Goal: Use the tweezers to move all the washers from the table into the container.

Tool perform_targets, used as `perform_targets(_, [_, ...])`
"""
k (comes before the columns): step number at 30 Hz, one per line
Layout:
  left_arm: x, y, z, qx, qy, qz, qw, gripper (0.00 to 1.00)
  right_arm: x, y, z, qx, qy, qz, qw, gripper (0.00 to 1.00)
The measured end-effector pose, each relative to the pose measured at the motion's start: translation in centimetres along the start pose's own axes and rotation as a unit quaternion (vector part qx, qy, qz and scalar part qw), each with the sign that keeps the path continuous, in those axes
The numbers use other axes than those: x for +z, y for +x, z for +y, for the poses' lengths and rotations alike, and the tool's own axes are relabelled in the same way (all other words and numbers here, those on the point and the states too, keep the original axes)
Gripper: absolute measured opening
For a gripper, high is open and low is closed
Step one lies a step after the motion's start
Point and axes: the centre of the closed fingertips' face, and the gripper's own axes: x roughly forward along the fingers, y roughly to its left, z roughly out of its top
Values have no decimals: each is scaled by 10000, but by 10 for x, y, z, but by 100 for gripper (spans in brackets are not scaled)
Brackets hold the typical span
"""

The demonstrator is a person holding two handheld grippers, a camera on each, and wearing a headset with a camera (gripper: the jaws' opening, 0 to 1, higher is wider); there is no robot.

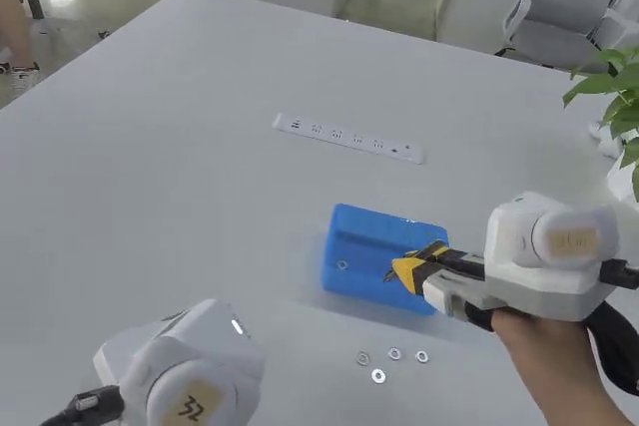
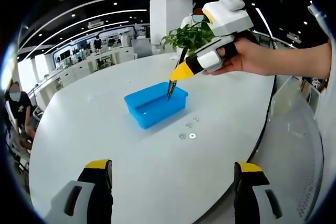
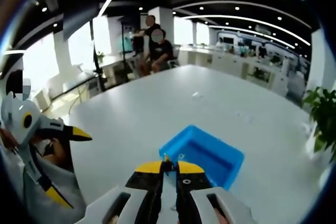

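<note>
Nearest the person, well short of the container (image 1: 374,251) and to its left, the left gripper (image 2: 172,166) hangs above the table (image 1: 150,147). Its jaws are spread wide with nothing between them.

Between that gripper and the container, four washers (image 1: 377,376) lie loose on the table in a small cluster. They sit just off the container's near wall and toward its right end, each one apart from the others.

The container is a shallow blue open-topped box resting flat on the table. A single washer (image 1: 342,265) lies on its floor, close to the left wall.

Over the container's right half, a hand (image 1: 544,356) holds the right gripper (image 1: 404,268), which reaches in from the right. Its yellow-tipped jaws are clenched on the tweezers (image 2: 171,86). The tweezers slant down from the jaws with their tips inside the container's open top. I cannot tell whether the tips touch the floor or carry a washer.

Beyond the container, well apart from it, a white power strip (image 1: 349,137) lies flat on the table, roughly parallel to the far wall. Farther back and to the right of the container, green plant (image 1: 617,97) leaves show at the table's edge. Past the table, behind the container, stand office chairs (image 1: 574,17).
</note>
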Motion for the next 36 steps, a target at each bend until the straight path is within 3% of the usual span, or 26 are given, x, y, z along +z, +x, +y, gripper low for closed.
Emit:
perform_targets(10, [0, 0, -2, -56, 53, 35, 10000, 99, -22, -1, 9, 62, 174, 149, 9997, 5])
perform_targets(21, [-2, 3, -5, -81, 43, 62, 9999, 99, -44, 8, 19, 94, -173, 512, 9985, 5])
perform_targets(36, [-8, 4, -6, -94, 36, 171, 9998, 99, -69, 16, 21, 212, 303, 726, 9967, 5])
